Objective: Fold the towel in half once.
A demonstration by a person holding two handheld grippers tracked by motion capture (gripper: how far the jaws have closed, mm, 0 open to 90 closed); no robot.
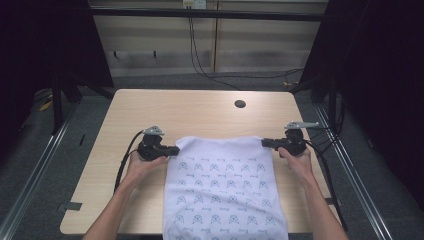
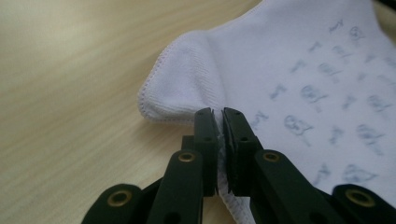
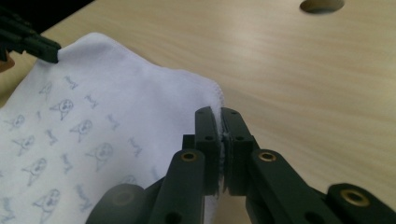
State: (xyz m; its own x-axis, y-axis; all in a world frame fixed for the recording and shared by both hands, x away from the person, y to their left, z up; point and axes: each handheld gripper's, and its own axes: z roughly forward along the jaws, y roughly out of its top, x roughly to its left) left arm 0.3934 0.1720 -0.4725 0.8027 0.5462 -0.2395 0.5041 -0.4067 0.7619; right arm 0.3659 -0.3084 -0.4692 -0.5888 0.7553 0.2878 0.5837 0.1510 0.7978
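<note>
A white cloth (image 1: 222, 185) with a faint blue print lies on the wooden table (image 1: 150, 107) and hangs over its near edge. My left gripper (image 1: 176, 149) pinches the cloth's far left corner; in the left gripper view the cloth (image 2: 280, 60) edge is clamped between the jaws of the left gripper (image 2: 218, 113). My right gripper (image 1: 264, 142) is shut on the far right corner; the right gripper view has the hem of the cloth (image 3: 116, 121) caught between the jaws of the right gripper (image 3: 219, 112). The left gripper (image 3: 49, 51) also appears at that view's upper left.
A round cable hole (image 1: 240, 104) sits in the table's far right part, also seen as a hole (image 3: 322, 4) in the right gripper view. Black frame posts and dark curtains flank the table. Cables run along the floor behind.
</note>
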